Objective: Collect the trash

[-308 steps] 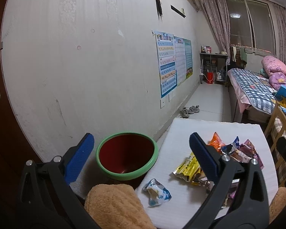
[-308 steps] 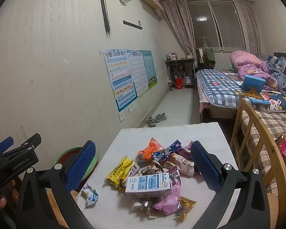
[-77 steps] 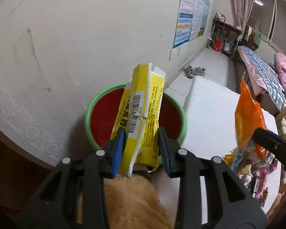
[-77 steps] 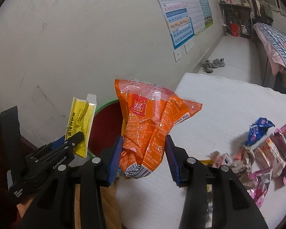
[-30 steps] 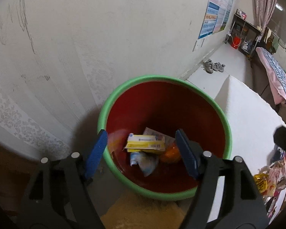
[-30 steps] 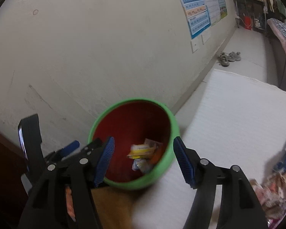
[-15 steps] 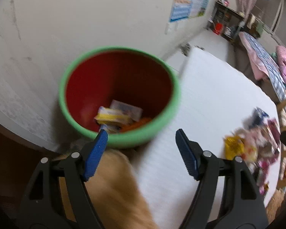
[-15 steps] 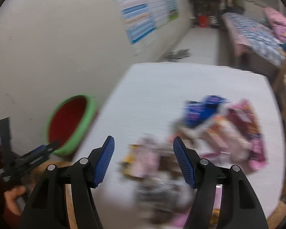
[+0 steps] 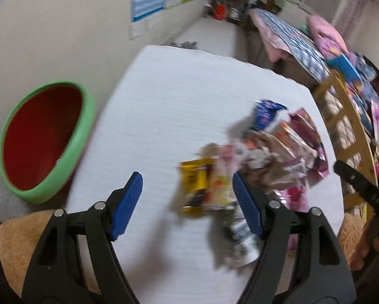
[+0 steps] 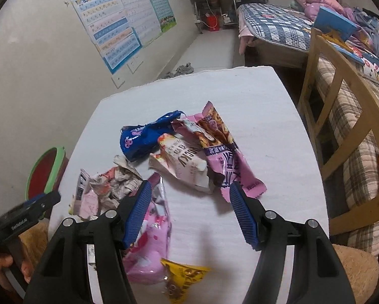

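While both tools (image 9: pixel 187 202) (image 10: pixel 189 210) gape empty, crumpled bright wrappers (image 10: pixel 179 157) lie heaped on the white table (image 10: pixel 252 106).

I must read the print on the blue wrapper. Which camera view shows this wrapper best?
The right wrist view: the blue wrapper is sharp there and lies unobstructed at the far side of the pile on the white table. The left wrist view shows it too, but smaller and blurred.
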Available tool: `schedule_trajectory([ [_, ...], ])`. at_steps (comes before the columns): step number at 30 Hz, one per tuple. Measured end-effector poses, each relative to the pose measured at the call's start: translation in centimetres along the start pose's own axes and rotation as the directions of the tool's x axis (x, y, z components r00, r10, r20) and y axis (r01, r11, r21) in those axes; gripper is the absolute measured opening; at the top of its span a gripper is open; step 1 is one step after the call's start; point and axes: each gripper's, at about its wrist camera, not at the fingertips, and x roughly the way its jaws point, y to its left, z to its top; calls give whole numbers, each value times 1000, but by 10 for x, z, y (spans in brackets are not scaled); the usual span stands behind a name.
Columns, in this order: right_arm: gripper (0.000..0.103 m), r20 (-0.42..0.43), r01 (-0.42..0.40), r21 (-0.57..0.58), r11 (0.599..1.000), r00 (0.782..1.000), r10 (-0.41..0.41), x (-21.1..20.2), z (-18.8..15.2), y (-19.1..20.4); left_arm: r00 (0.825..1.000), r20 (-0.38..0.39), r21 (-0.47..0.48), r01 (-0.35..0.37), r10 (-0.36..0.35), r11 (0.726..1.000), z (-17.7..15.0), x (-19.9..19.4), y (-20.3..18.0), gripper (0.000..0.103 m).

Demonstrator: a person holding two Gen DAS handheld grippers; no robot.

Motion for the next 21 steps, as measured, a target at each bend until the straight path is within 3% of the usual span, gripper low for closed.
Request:
schedule_trajectory([
  [4, 63, -14, -12, 10, 1000, 1000, 12, 7, -1, -5, 998, -57, 43, 29, -26, 999, -1, 19, -23, 70],
  [6, 63, -9, -19, 18, 1000, 1000, 19, 7, 1, -9, 995, -91, 47, 36, -31, 998, -4, 28, -27, 64],
  [11, 63, -5, -20, 34, 999, 1000, 21, 8, 6, -18, 987, -152, 50, 49, -41, 998, -7, 46, -32, 25],
  [21, 63, 5, 8, 82, 997, 1000, -8, 27, 47, -53, 996, -67, -32, 61, -63, 998, -9, -7, -10, 24],
])
